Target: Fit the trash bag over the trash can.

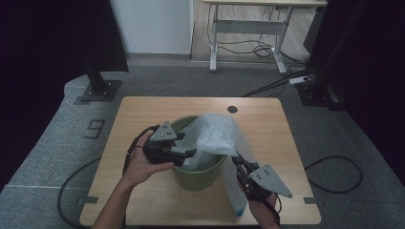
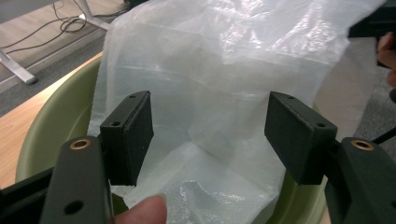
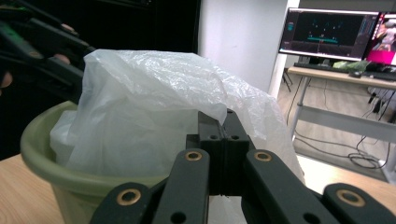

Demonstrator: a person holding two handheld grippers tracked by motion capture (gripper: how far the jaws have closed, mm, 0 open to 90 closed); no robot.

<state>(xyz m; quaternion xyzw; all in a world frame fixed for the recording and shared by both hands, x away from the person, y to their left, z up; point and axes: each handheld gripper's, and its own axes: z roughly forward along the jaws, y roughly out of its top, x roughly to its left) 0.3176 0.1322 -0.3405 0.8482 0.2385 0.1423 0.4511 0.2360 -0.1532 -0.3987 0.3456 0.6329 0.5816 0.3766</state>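
A pale green bin (image 1: 198, 179) stands mid-table with a translucent plastic bag (image 1: 217, 133) bunched up in and over it. My left gripper (image 1: 188, 145) hovers at the bin's left rim; in the left gripper view its jaws (image 2: 210, 135) stand wide apart and open, the bag (image 2: 224, 70) lying beyond them over the bin's rim (image 2: 60, 116), pads not touching it. My right gripper (image 1: 237, 160) is at the bin's right front, jaws shut (image 3: 224, 121) on an edge of the bag (image 3: 149, 93), which drapes down outside the bin (image 3: 42, 144).
The wooden table (image 1: 143, 114) has a cable hole (image 1: 232, 109) at its far edge. Behind stand a white desk frame (image 1: 248, 28) with loose cables, and black stands (image 1: 98, 88) on either side. Monitors (image 3: 327, 35) show in the right gripper view.
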